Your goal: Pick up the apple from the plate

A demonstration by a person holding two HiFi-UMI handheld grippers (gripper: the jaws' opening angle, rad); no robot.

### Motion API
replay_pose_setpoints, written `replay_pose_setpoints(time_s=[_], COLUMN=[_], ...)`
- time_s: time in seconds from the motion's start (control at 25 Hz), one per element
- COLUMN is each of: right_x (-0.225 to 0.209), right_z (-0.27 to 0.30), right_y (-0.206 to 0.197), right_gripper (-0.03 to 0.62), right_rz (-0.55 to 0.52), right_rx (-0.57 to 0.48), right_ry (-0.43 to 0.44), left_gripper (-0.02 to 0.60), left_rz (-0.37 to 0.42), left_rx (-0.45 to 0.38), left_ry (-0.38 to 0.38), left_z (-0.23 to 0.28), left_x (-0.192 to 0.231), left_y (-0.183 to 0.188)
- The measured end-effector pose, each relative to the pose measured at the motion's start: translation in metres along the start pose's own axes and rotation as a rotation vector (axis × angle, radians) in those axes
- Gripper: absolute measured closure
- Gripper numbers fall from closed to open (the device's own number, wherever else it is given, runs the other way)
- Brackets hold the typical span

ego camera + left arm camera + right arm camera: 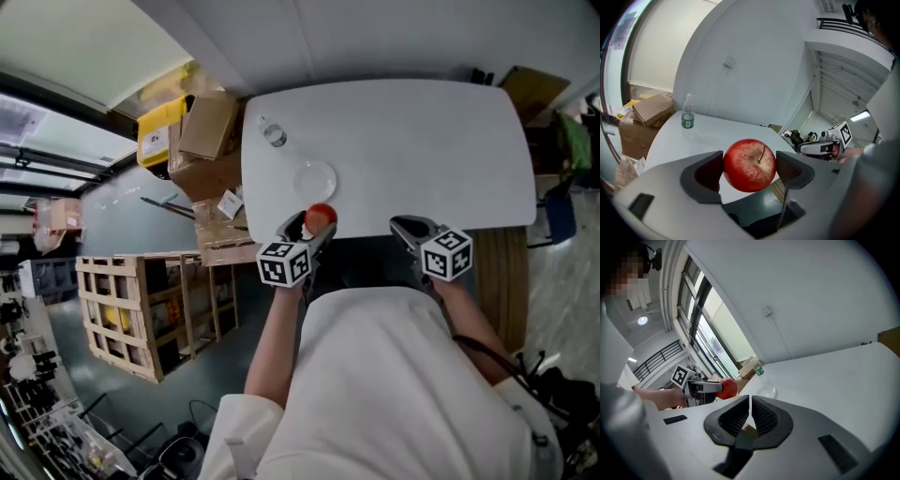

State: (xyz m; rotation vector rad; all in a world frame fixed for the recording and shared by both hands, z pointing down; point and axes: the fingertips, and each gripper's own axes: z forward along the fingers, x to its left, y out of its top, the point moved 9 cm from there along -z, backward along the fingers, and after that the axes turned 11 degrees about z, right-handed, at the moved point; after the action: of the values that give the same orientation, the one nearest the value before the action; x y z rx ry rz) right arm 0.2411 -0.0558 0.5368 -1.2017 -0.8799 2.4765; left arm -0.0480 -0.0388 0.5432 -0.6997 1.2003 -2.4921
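A red apple (750, 165) sits clamped between the dark pads of my left gripper (750, 168), held in the air above the near edge of the white table (412, 150). From above, the apple (321, 215) shows just nearer than the clear glass plate (313, 179), which lies bare on the table. In the right gripper view the apple (727, 388) and the plate (766, 392) appear off to the left. My right gripper (750, 414) is shut with nothing in it, and it hovers at the table's near edge (410, 232), well to the right of the apple.
A small water bottle (272, 133) stands at the table's far left corner, also seen as the bottle (687, 114). Cardboard boxes (208, 141) and a wooden crate (155, 305) crowd the floor left of the table. More boxes sit at the far right corner (534, 89).
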Motion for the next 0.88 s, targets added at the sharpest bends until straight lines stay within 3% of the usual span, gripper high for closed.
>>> replay_pose_setpoints(time_s=[0.48, 0.88], right_x=[0.030, 0.076], right_z=[0.014, 0.038], right_y=[-0.018, -0.031], right_gripper=[0.554, 0.555], right_rz=[-0.100, -0.134], right_rx=[0.079, 0.052], right_ry=[0.108, 0.121], left_gripper=[0.227, 0.228], left_rz=[-0.050, -0.068], left_rx=[-0.090, -0.116], left_ry=[0.104, 0.100], left_z=[-0.060, -0.112], left_x=[-0.028, -0.010], left_y=[-0.028, -0.046])
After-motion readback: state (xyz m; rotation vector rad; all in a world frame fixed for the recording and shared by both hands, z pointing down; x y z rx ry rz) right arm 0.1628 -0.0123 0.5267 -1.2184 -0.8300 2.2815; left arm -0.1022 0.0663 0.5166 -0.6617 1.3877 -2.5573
